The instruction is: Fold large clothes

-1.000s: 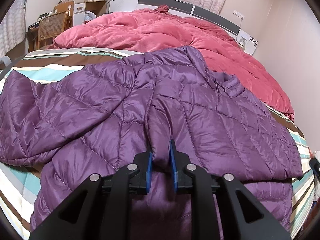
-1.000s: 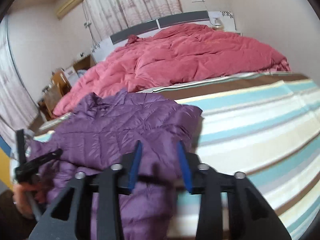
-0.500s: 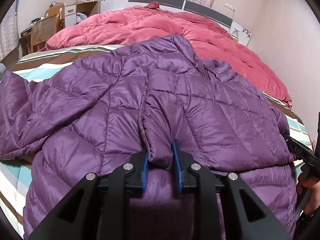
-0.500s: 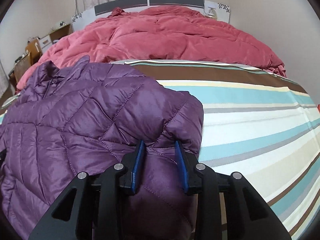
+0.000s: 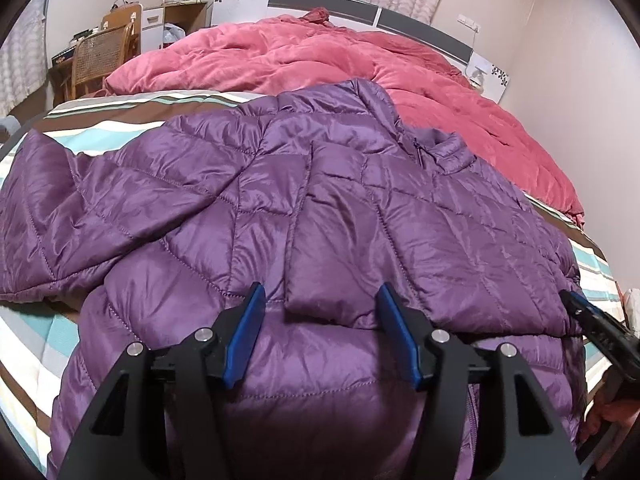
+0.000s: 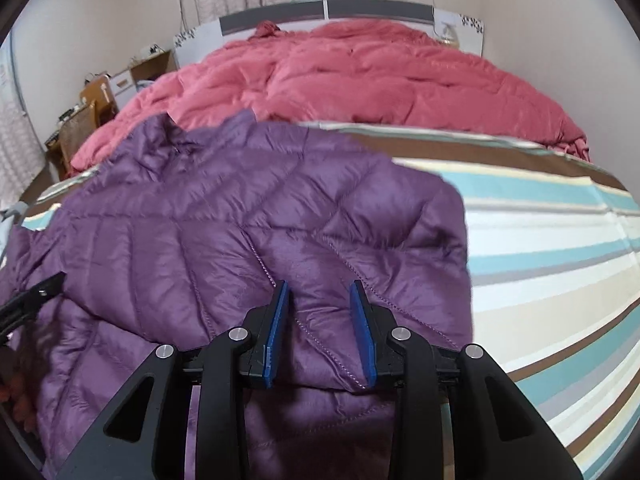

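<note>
A purple quilted puffer jacket point(image 5: 320, 208) lies on the striped bed, its right sleeve folded across the body with the cuff point(image 5: 332, 304) toward me. My left gripper point(image 5: 320, 300) is open, its blue pads on either side of that cuff, not touching it. In the right wrist view the jacket point(image 6: 240, 232) fills the left half. My right gripper point(image 6: 319, 292) is open over the folded edge, with fabric between the pads but not pinched. The right gripper also shows in the left wrist view point(image 5: 596, 328) at the right edge.
A crumpled pink-red duvet point(image 5: 360, 60) covers the far half of the bed by the headboard point(image 5: 360, 4). The striped sheet point(image 6: 540, 248) lies bare to the right of the jacket. A wooden chair and desk point(image 5: 100, 52) stand at the far left.
Both grippers have opened and let go of the jacket's folded sleeve and edge. The fold now lies flat on the jacket body.
</note>
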{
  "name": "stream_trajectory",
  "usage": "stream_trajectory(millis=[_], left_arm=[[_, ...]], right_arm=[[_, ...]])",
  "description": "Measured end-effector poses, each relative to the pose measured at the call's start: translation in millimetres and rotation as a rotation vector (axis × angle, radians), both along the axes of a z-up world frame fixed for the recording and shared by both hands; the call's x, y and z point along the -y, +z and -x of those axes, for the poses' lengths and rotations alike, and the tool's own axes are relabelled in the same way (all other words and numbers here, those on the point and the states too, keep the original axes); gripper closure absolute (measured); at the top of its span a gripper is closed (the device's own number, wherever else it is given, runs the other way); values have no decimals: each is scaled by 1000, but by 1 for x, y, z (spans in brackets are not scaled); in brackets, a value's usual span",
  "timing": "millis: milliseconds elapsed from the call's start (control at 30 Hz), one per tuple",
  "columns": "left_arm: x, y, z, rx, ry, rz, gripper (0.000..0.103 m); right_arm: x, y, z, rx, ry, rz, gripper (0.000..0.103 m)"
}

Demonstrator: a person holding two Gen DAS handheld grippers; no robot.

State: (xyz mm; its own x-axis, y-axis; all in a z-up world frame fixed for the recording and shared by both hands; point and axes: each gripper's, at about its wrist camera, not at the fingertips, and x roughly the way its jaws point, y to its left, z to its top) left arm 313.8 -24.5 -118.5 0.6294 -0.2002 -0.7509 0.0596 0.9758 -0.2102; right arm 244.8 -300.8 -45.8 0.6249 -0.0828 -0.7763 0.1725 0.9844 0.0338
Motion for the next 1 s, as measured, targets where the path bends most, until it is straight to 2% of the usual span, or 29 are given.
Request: stream_trajectory(millis=[133,233,300,500,733,1000], left_arm=[[1,-2,-1,-6,0,-2,44],[-3,1,2,-7,12,5,38],[-9,5,5,-5,23,23,27],[-42,24,17,39,88,14,11],[-125,31,28,45,283,-3,8],[-250,21,43,42,595,42,8]], right_arm=[[-7,-10,-4,-11,9,50,71],[-8,-12,-3,-5,9,56,71],[-8,-12,-2,1,8,54,71],[-11,-13,-2,3,8,80,71],[-13,-12,-1,3,8,90,71],[-13,-12,-1,4,9,98,71]])
